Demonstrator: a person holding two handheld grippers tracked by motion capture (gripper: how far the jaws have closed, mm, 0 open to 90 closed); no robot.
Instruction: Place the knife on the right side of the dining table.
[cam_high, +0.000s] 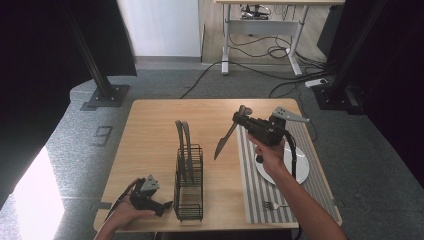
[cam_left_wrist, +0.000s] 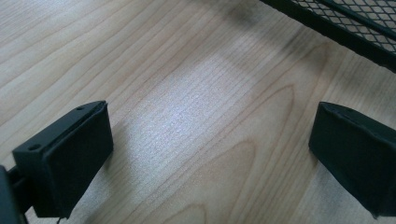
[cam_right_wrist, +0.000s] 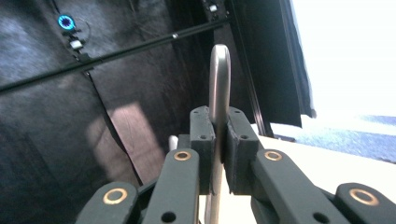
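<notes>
Right gripper (cam_high: 241, 119) raised over the middle of the table (cam_high: 150, 130), jaws clamped on the handle end of a knife (cam_high: 226, 138); blade hangs down and to the left, clear of the tabletop. In the right gripper view the knife handle (cam_right_wrist: 219, 88) stands pinched between the two pads. Black wire cutlery basket (cam_high: 189, 185) sits near the front edge, left of the striped placemat (cam_high: 250, 175); two utensil handles (cam_high: 183, 135) already stand up out of it. White plate (cam_high: 300, 170) and a fork (cam_high: 272, 204) rest on the mat. Left gripper (cam_high: 162, 206) lies low just left of the basket, jaws spread wide with nothing between them, bare wood below. Step in hand looks like carrying the knife to the basket. Next move likely calls for bringing it nearer and left, tip down over a compartment, lowering before release
</notes>
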